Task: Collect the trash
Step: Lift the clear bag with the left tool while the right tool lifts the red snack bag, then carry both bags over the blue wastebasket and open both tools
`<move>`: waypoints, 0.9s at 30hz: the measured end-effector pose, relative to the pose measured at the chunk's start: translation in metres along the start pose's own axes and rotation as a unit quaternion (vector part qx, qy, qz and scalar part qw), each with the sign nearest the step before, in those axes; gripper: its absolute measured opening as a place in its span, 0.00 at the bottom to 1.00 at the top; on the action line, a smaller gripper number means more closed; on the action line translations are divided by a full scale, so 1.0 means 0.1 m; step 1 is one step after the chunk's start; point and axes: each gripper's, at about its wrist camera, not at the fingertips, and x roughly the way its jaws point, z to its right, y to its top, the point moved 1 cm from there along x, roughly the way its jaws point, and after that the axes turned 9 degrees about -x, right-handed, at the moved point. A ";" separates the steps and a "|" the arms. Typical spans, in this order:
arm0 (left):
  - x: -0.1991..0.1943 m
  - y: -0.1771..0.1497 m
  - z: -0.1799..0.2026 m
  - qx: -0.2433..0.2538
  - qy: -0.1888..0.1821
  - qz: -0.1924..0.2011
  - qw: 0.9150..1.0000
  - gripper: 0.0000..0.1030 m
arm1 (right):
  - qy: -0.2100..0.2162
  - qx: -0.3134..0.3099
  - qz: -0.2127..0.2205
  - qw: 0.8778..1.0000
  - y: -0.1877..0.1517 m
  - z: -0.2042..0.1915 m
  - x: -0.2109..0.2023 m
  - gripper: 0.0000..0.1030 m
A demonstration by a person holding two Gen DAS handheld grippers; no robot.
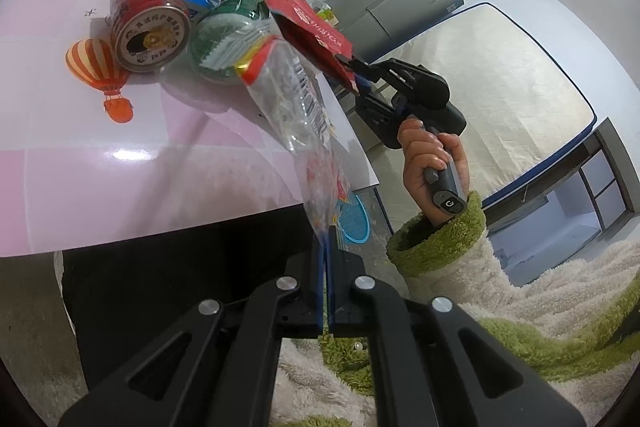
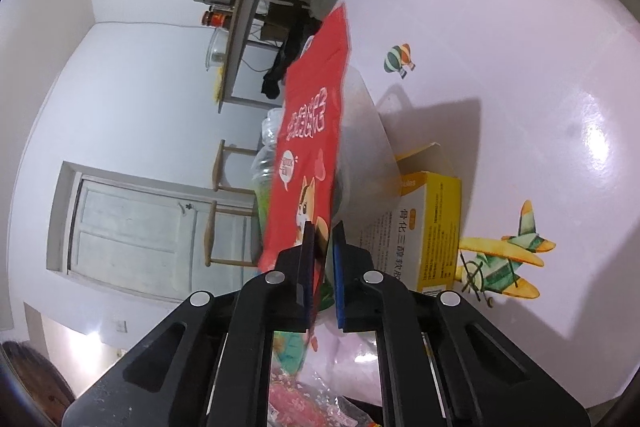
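In the left wrist view the pink counter (image 1: 100, 155) fills the left side, and its near edge runs diagonally down toward the lower left, with dark space beneath it. A red tin (image 1: 150, 19) lies on its side far left on the counter, touching a green bottle (image 1: 236, 23) just to its right; both sit back from the counter's right edge. Right of that edge the room opens out toward a mattress (image 1: 492, 95) leaning at the wall.

The left tongs (image 1: 325, 259) are pressed together on the bottom end of a clear plastic wrapper (image 1: 296, 107), which rises from them up over the counter's right edge to a red band near the bottle. Further right, the right tongs (image 1: 352, 67) grip the corner of a red snack pouch (image 1: 312, 31), which hangs in the air just above the wrapper's top, beyond the counter edge. The right hand (image 1: 432, 163) holds the handle below.

In the right wrist view, open wall and a door (image 2: 148, 227) lie to the left. The red snack pouch (image 2: 308, 155) stands upright from the right tongs (image 2: 322, 239); the fingers (image 2: 309, 259) are narrow, the left one against the pouch with a slim gap beside the right. Right of it, a clear container (image 2: 364, 147) and a yellow box (image 2: 432, 227) rest on the counter (image 2: 520, 47), with broad bare surface beyond.
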 end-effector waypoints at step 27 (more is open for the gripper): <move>-0.07 0.37 0.36 0.081 -0.003 0.040 0.996 0.00 | 0.091 0.001 0.131 0.987 -0.16 -0.03 -1.33 0.00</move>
